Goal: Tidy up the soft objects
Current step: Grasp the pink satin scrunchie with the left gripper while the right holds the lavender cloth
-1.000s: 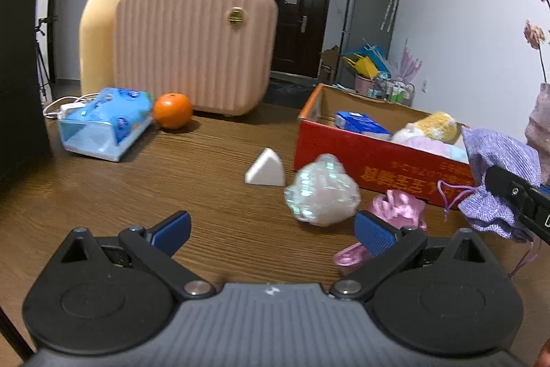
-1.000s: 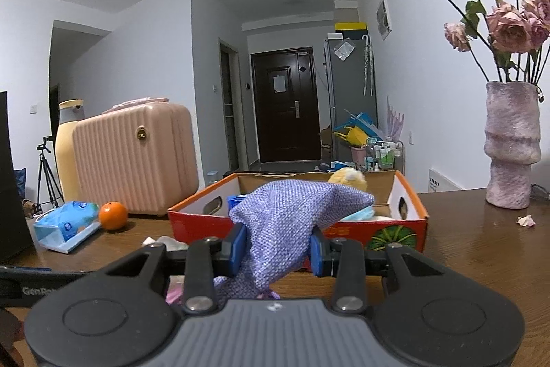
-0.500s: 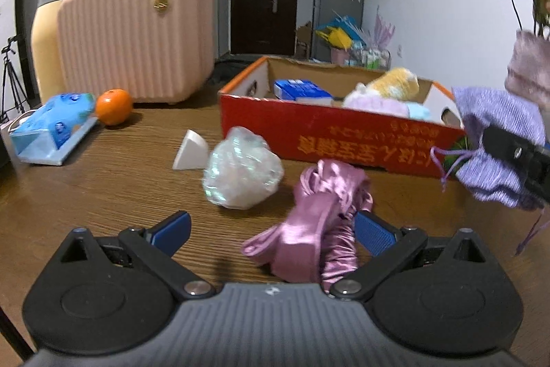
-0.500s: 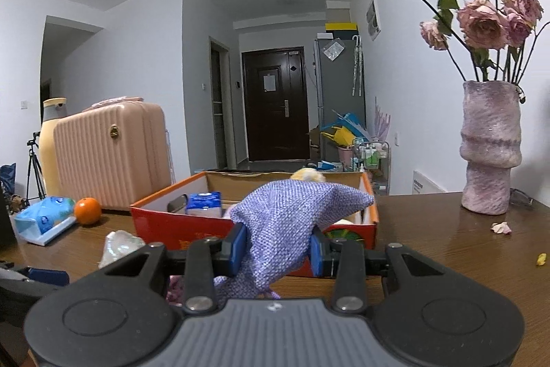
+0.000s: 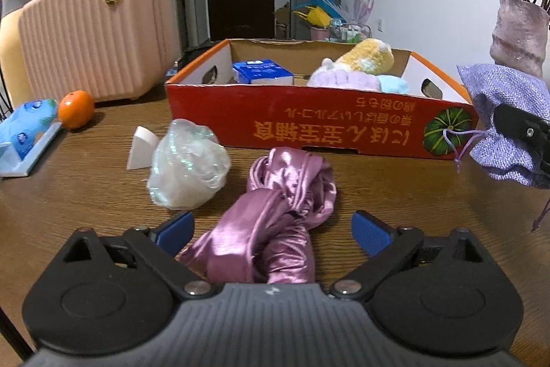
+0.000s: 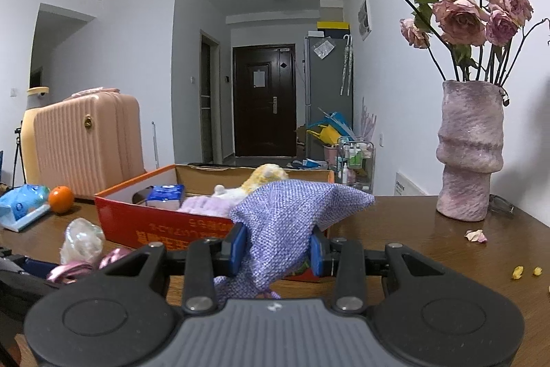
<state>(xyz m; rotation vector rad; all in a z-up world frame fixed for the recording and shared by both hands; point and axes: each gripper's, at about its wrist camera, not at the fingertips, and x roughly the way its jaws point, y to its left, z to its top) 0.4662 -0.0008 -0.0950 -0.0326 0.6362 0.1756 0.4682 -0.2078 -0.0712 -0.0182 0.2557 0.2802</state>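
Plush toys [image 5: 361, 64] are already lying in the box [image 5: 309, 129]; I am clamping my right jaws on the purple pouch [image 6: 292, 222] and closing my wide left jaws around the pink satin cloth [image 5: 278, 229], not yet pressing.

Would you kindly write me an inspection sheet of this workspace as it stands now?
Surface: wooden table, petal bits at its right.
Job's things: pink satin cloth and iridescent bundle before the red cardboard box; plush toys inside.
Clutter: orange, wipes pack, white wedge.
Grippers: left gripper closing around the satin cloth, pads not touching; right gripper clamps purple drawstring pouch.
Cables: nothing seen.
Surroundings: pink suitcase, vase of roses.
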